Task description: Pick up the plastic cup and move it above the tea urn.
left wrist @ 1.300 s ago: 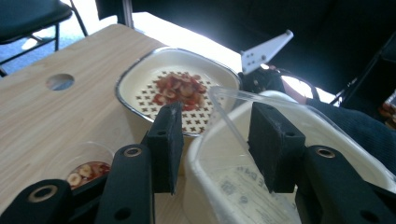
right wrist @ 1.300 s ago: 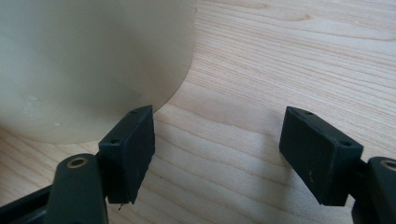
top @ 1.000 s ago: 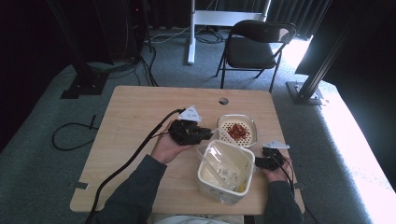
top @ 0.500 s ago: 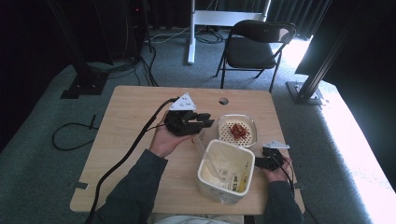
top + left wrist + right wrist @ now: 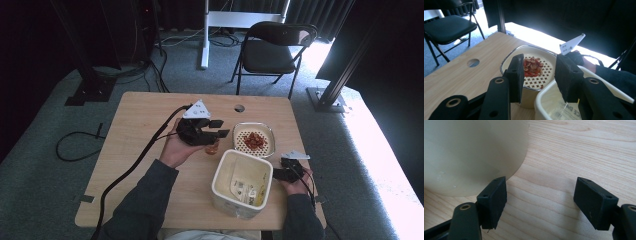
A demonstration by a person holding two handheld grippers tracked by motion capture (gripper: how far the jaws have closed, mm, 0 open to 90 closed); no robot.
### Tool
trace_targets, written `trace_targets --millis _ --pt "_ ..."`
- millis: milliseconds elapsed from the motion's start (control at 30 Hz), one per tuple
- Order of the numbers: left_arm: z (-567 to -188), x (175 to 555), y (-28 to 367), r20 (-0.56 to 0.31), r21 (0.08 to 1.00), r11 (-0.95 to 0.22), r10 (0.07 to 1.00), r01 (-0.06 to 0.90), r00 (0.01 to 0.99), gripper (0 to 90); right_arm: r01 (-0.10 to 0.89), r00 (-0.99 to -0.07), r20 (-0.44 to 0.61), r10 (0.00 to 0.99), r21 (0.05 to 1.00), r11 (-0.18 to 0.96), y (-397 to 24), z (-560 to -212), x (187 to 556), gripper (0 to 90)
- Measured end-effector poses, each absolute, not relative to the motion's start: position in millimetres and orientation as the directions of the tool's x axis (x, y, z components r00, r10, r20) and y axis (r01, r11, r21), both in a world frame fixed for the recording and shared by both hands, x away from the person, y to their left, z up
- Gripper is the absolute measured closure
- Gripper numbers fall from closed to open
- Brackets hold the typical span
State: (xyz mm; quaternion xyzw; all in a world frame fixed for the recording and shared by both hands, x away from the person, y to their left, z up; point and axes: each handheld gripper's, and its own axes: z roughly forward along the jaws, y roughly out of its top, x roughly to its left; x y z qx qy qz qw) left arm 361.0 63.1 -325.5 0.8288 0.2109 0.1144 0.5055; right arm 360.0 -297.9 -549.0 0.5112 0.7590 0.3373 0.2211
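Hard daylight enters from the right, blowing out the floor [image 5: 380,150] there to white glare; the room behind stays dark. The table [image 5: 145,120] is evenly lit, shadows soft. Close jaws look slightly blurred in both gripper views.

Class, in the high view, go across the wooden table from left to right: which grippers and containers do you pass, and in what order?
Left gripper, black with a grey three-cornered plate → small amber cup → tall cream plastic tub → right gripper, black, beside the tub. The shallow patterned dish of red and tan pieces overlaps the tub, so I leave it out.
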Motion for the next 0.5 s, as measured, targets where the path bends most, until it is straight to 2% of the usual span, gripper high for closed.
trace_targets --millis 500 --pt "-342.9 371.3 81.4 -0.037 0.885 -0.380 0.519 0.269 0.854 54.6 0.626 -0.382 0.009 0.924 0.739 0.251 -298.0 -549.1 360.3 25.8"
